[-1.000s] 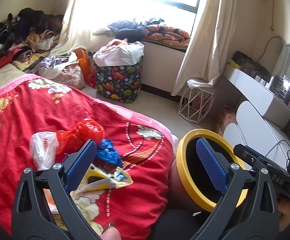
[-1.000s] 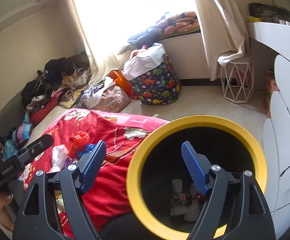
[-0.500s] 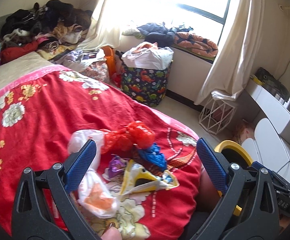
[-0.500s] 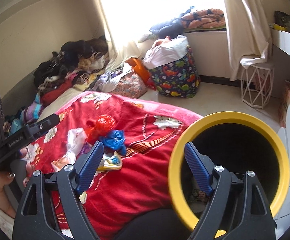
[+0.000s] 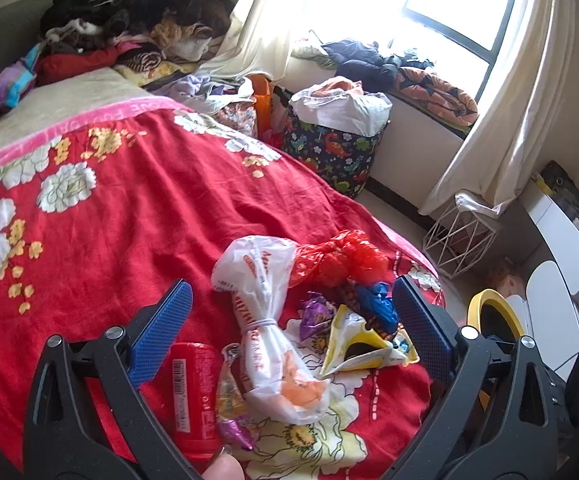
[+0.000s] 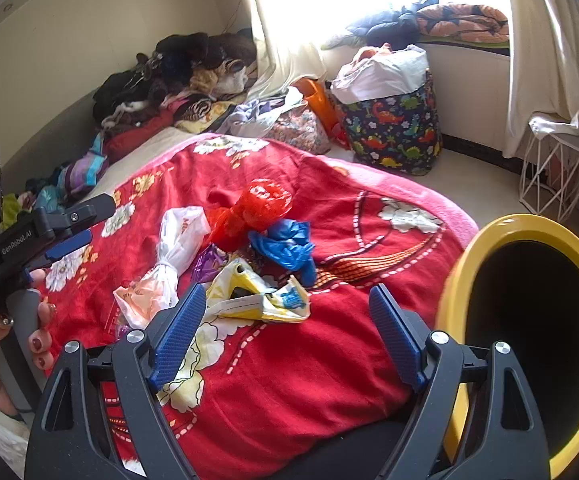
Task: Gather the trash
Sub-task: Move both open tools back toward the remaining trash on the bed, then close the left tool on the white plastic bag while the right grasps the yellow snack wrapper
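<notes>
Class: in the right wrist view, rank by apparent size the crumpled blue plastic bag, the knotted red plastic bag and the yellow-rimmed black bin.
1. Yellow-rimmed black bin, though nearness exaggerates it.
2. Knotted red plastic bag.
3. Crumpled blue plastic bag, only slightly smaller.

A dinosaur-print hamper (image 5: 331, 152) stands under the window, near a white wire stool (image 5: 459, 236) and heaped clothes (image 5: 137, 20)

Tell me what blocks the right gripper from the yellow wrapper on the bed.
Nothing visible does. The right gripper is open and empty, and the yellow wrapper lies exposed on the red blanket just beyond its fingertips.
</notes>
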Action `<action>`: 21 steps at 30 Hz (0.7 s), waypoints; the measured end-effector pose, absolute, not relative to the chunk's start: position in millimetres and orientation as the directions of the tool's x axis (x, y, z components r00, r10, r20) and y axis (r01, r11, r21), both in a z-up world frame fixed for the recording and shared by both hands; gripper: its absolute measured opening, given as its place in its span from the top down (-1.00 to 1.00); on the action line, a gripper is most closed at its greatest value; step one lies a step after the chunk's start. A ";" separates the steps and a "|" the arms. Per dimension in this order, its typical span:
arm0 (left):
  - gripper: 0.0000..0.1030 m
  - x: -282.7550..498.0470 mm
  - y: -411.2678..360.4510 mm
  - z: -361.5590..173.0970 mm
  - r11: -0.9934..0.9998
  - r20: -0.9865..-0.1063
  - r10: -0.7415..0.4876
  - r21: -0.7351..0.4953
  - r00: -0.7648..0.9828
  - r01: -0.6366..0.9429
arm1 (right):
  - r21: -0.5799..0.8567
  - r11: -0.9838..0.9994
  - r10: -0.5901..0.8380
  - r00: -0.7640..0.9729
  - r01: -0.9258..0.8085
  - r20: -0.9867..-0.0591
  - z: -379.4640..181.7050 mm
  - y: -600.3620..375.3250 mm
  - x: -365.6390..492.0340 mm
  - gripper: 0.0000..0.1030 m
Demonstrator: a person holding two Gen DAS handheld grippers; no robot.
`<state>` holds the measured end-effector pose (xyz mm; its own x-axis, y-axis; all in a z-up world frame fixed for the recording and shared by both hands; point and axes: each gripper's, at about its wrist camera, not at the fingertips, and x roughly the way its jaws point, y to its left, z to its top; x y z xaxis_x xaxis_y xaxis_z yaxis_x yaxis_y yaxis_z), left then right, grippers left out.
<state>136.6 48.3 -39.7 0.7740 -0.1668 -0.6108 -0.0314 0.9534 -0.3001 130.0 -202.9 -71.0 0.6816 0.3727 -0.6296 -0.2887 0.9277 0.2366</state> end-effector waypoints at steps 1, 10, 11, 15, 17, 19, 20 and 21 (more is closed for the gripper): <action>-0.78 137.4 51.4 -41.8 0.950 -0.616 -0.171 -0.310 0.769 -0.037 | 0.235 0.927 0.375 0.676 -0.293 -0.635 -73.1 -199.9 132.6 -0.57; -0.46 132.4 57.1 -60.5 0.933 -0.665 -0.235 -0.358 0.709 -0.027 | 0.235 0.929 0.368 0.634 -0.287 -0.680 -93.9 -185.9 151.2 -0.57; -0.42 131.6 55.5 -62.7 0.932 -0.671 -0.246 -0.363 0.700 -0.021 | 0.236 0.929 0.368 0.632 -0.286 -0.682 -95.6 -185.5 152.4 -0.57; -0.27 127.7 46.5 -69.8 0.929 -0.689 -0.278 -0.370 0.669 0.005 | 0.242 0.928 0.369 0.614 -0.282 -0.698 -104.1 -185.0 159.8 -0.57; -0.24 126.5 42.6 -72.8 0.930 -0.696 -0.285 -0.368 0.659 0.014 | 0.245 0.927 0.371 0.605 -0.284 -0.704 -107.8 -184.3 163.0 -0.57; -0.20 126.7 40.2 -76.8 0.927 -0.705 -0.295 -0.375 0.645 0.013 | 0.239 0.928 0.368 0.602 -0.286 -0.709 -110.0 -183.6 165.5 -0.56; -0.19 126.9 39.0 -79.9 0.925 -0.711 -0.300 -0.379 0.636 0.013 | 0.235 0.928 0.367 0.597 -0.289 -0.713 -112.2 -182.7 167.3 -0.55; -0.18 127.1 37.6 -81.9 0.925 -0.716 -0.302 -0.379 0.629 0.013 | 0.233 0.928 0.366 0.592 -0.290 -0.718 -114.4 -182.1 169.1 -0.53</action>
<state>127.1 37.6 -81.9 0.6295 -0.3016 -0.7161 0.0125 0.9254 -0.3787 169.1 -182.1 -114.4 0.5916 0.3659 -0.7184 -0.2905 0.9280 0.2334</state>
